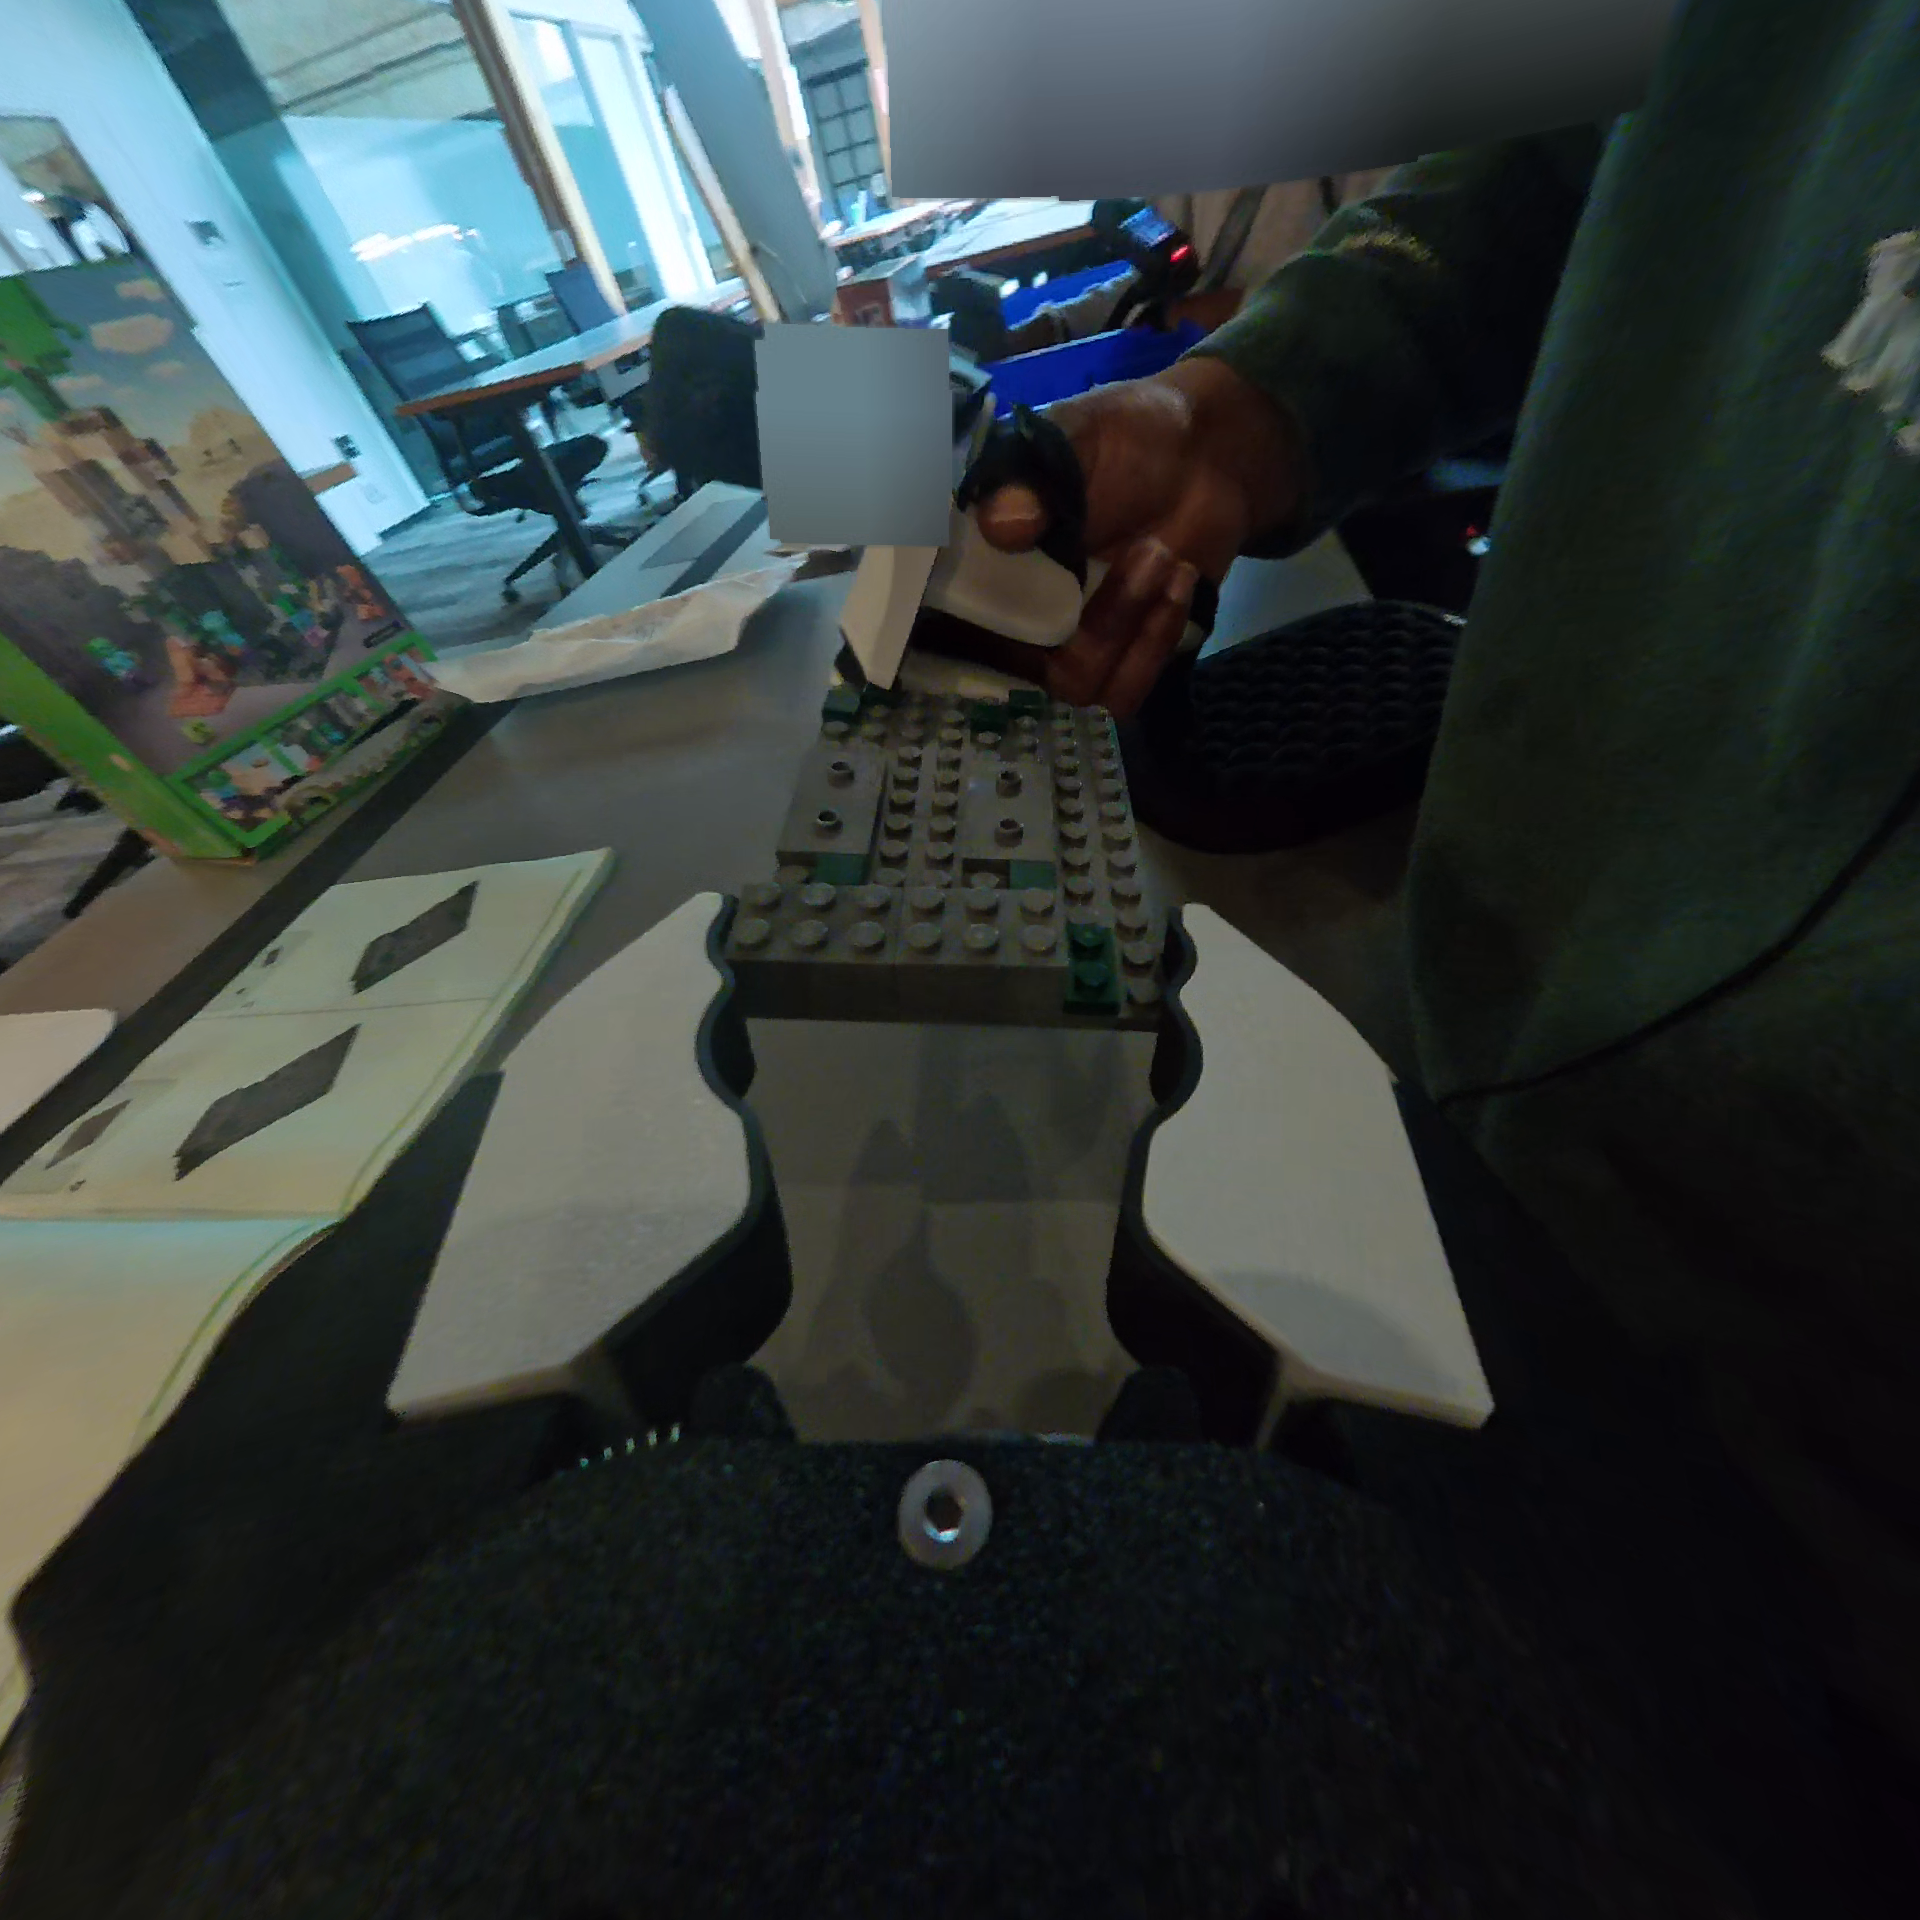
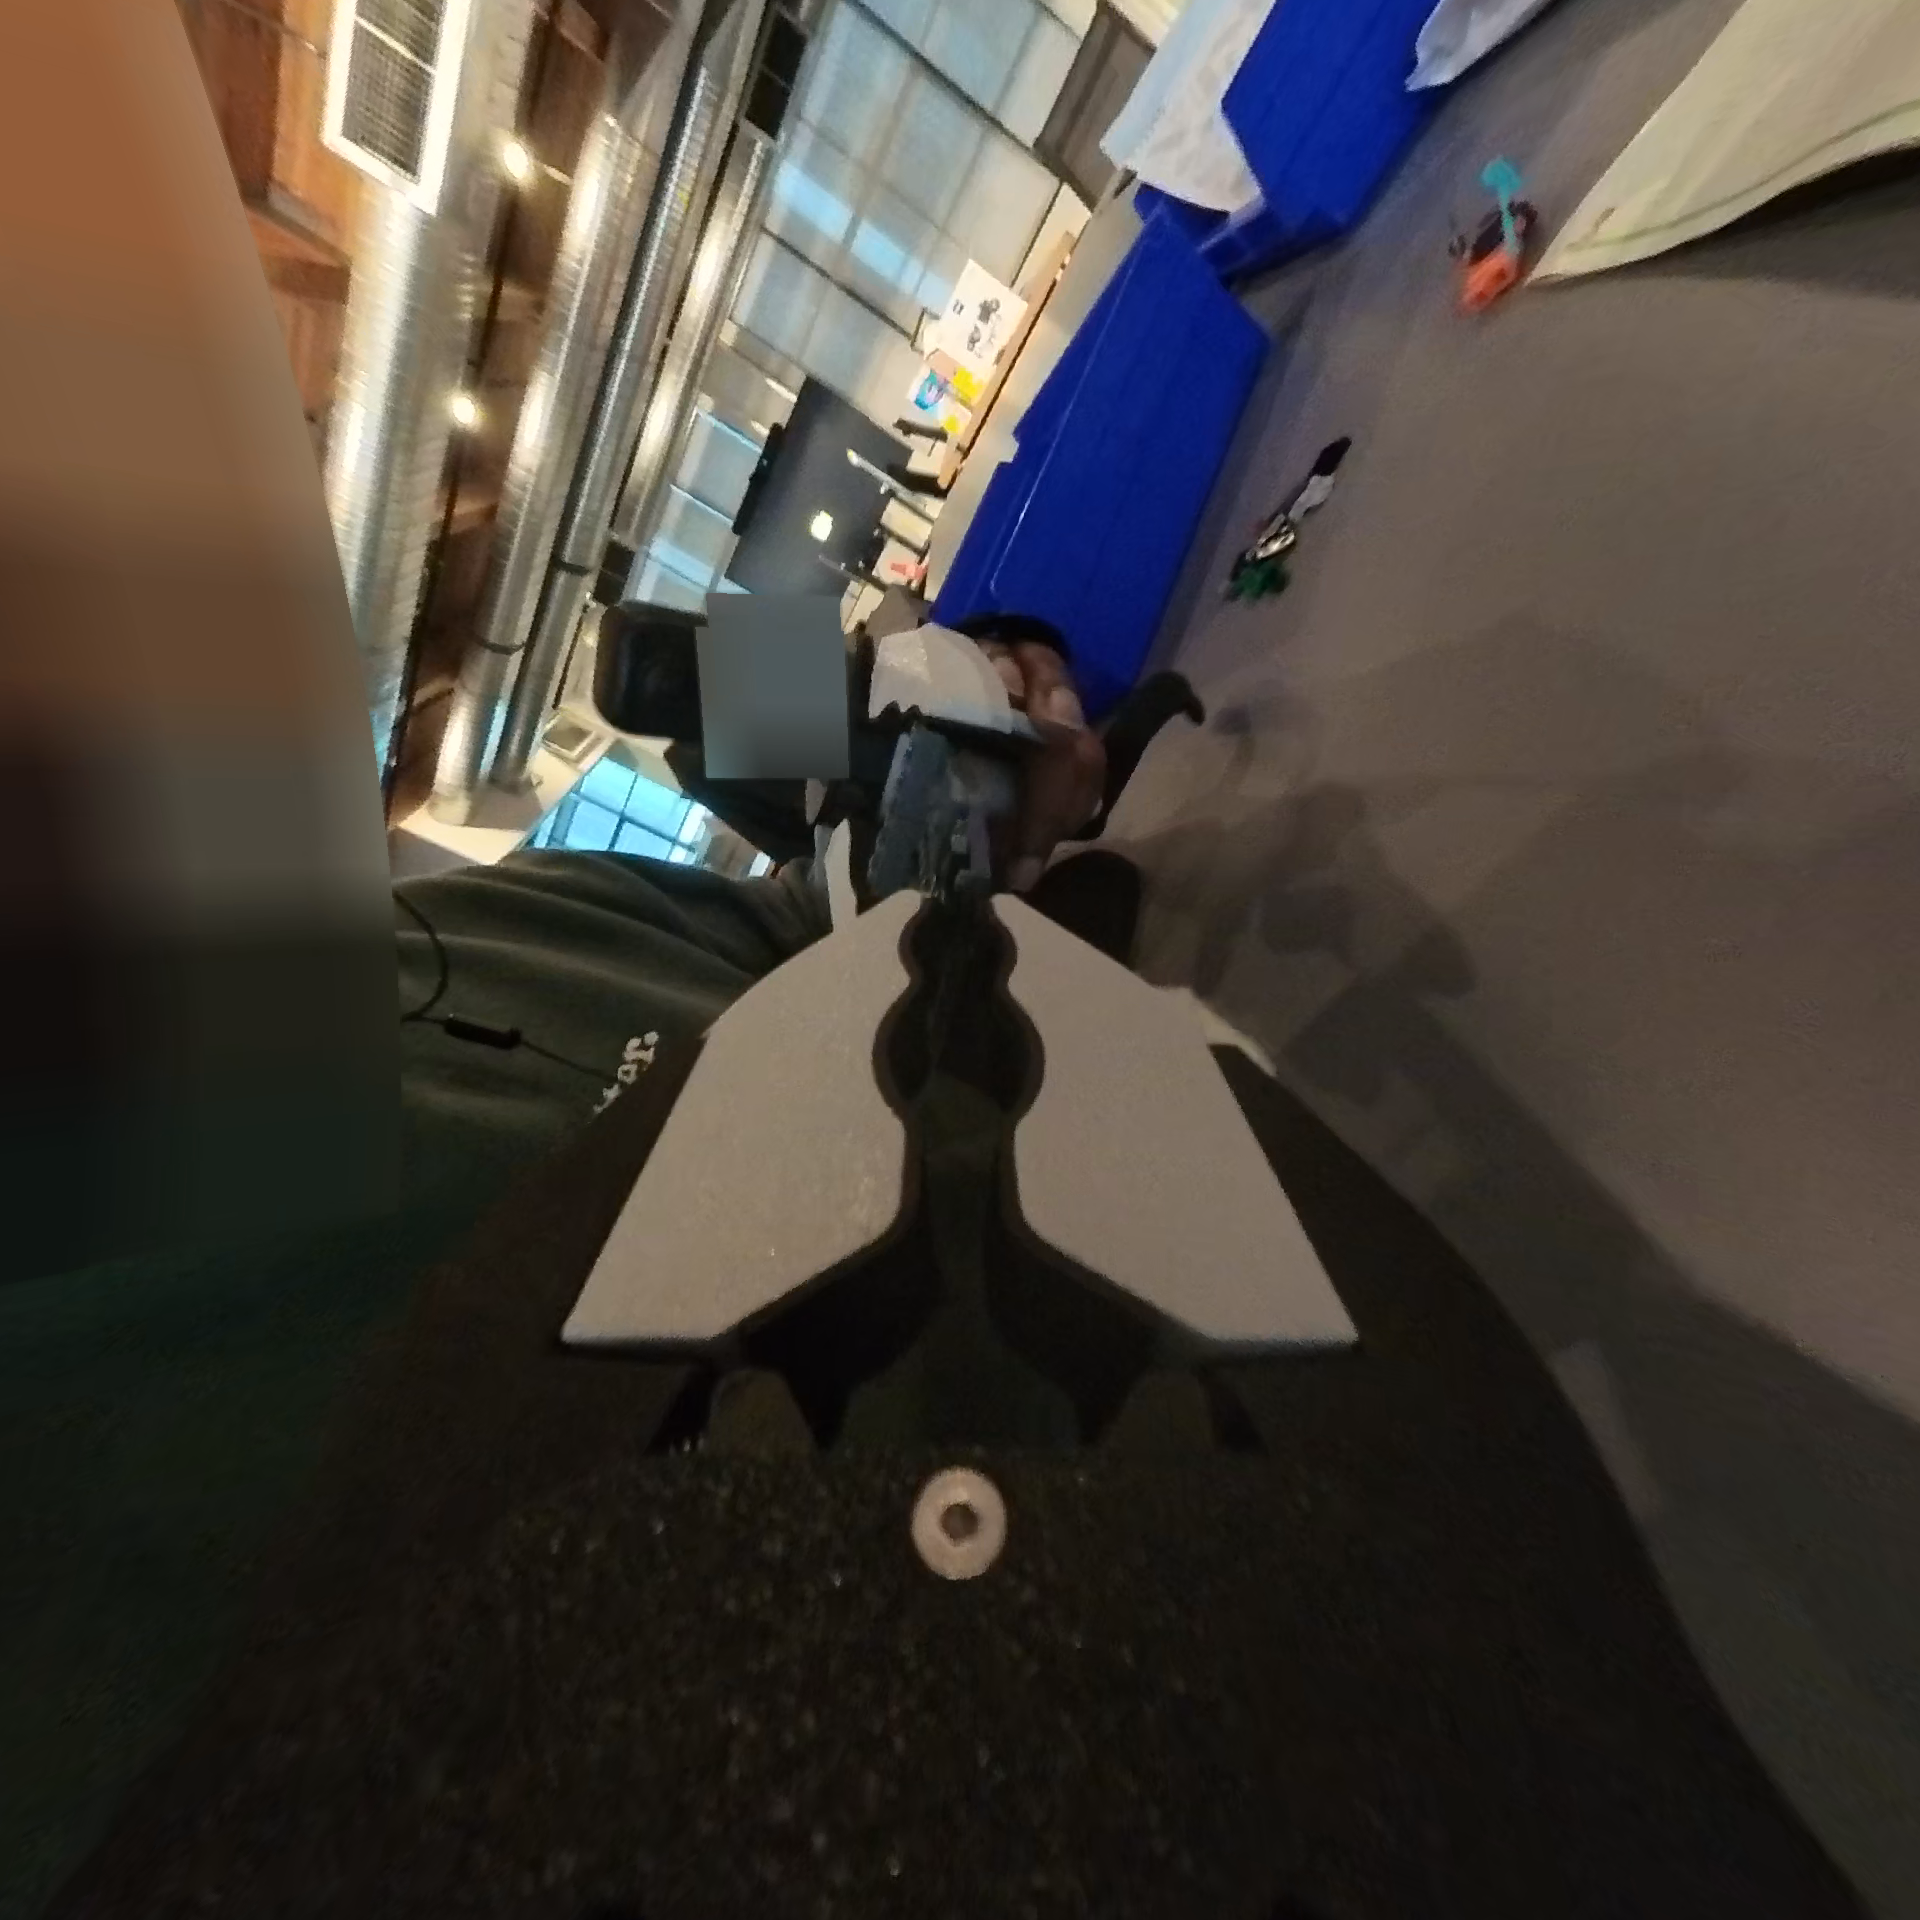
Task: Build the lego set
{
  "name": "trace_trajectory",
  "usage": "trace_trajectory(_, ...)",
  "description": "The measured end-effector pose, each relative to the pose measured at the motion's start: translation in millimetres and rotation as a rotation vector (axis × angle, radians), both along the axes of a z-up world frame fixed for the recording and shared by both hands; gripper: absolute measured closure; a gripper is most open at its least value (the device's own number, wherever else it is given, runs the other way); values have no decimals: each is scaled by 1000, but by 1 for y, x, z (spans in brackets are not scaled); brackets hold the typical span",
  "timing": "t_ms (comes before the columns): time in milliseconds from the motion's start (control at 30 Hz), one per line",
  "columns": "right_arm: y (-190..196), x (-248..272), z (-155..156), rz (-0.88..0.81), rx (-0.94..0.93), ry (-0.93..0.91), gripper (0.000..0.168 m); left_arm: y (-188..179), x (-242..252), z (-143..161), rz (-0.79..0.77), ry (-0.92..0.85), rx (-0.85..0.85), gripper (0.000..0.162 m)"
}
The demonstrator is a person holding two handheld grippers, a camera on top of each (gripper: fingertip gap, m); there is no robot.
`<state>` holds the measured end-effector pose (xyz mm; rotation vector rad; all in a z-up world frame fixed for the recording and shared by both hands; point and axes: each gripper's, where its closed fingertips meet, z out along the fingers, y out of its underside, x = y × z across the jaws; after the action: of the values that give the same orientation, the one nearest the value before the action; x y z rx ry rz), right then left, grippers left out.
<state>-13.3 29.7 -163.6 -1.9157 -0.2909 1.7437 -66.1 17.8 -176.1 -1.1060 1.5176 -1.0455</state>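
My left gripper (image 1: 951, 971) is shut on the near edge of a grey studded lego plate assembly (image 1: 966, 800) and holds it above the table. Small dark green pieces (image 1: 1091, 966) sit on the plate. My right gripper (image 1: 864, 675), held by a hand (image 1: 1153, 520), comes down onto the plate's far left corner, its tips on a small dark green piece (image 1: 842, 707). In the right wrist view the right gripper (image 2: 954, 906) is shut, and the assembly (image 2: 930, 805) shows edge-on just past its tips, with the left gripper (image 2: 940, 675) beyond.
The lego box (image 1: 208, 582) stands at the left, with an open instruction booklet (image 1: 312, 1039) in front and a white paper bag (image 1: 623, 634) behind. A black textured pad (image 1: 1309, 717) lies to the right. Blue bins (image 2: 1122, 436) and loose pieces (image 2: 1262, 571) lie on the grey table (image 2: 1558, 727). One gripper's finger ends stand about 7 centimetres off the other's.
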Motion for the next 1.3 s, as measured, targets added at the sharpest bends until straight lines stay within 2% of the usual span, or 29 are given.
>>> trace_trajectory(133,-2,-2,2,13,9,-9,160,-1,-3,-1,-29,-8,-1,87)
trace_trajectory(367,1,11,29,-18,114,66,155,-2,-8,13,-43,-89,-6,87)
trace_trajectory(933,-10,0,21,36,113,40,162,-9,-6,13,-48,-80,25,87)
trace_trajectory(1100,-9,1,21,15,114,41,161,-7,-5,13,-40,-88,26,87)
trace_trajectory(1167,-13,2,22,26,119,57,156,-5,-5,13,-31,-96,24,87)
trace_trajectory(1300,-22,1,16,29,129,55,159,0,-7,16,-12,-111,16,87)
